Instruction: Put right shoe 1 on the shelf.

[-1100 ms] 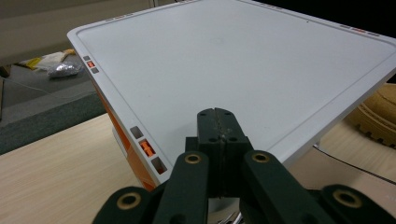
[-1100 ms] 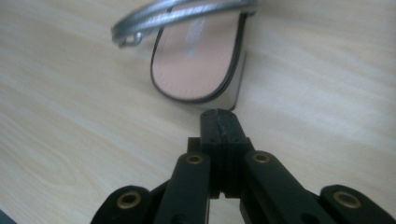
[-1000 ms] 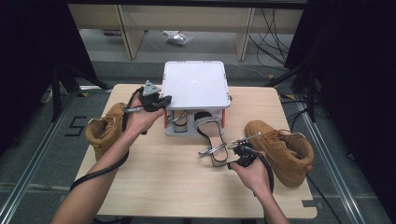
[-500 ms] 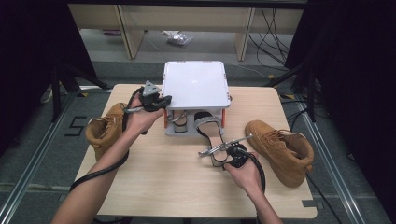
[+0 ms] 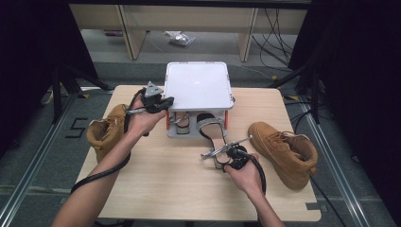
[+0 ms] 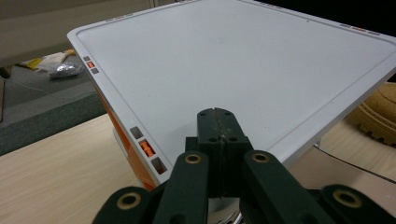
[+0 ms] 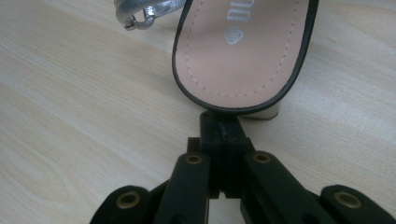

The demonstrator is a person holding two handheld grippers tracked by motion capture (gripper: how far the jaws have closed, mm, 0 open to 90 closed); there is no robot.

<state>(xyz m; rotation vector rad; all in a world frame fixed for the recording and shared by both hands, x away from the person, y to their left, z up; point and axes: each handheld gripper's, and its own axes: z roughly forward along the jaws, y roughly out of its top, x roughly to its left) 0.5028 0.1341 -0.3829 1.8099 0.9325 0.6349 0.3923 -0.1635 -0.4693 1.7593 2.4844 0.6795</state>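
High view. Light wooden table (image 5: 156, 184). White two-tier shoe rack (image 5: 198, 87) at the far centre, with orange side posts and a flat white top. Heeled sandal (image 5: 213, 137) with a silver strap lying partly under the rack's lower tier, heel end pointing toward the near edge. Second sandal (image 5: 182, 121) inside the rack's lower tier, left of the first. Tan lace-up boot (image 5: 283, 151) on the right part of the table, well apart from the rack. Another tan boot (image 5: 108, 130) at the left edge, partly behind the left forearm. Left gripper (image 5: 163, 101) held just beside the rack's left front corner, cable trailing down along the arm. Right gripper (image 5: 222, 153) at the heel end of the heeled sandal.

Left gripper view. Jaws pressed together, nothing between them — tips over the near edge of the rack's white top (image 6: 243, 70). Small orange and grey marks along the top's left rim. Ridged sole of a boot (image 6: 380, 116) at the right edge. Crumpled silver wrapper (image 6: 63, 70) on the floor beyond.

Right gripper view. Jaws closed, nothing between them — tips right at the rim of the sandal's heel end (image 7: 243, 51); contact cannot be told. Pink insole, black edging, silver buckle strap (image 7: 144, 14) at upper left. Wooden tabletop all around.
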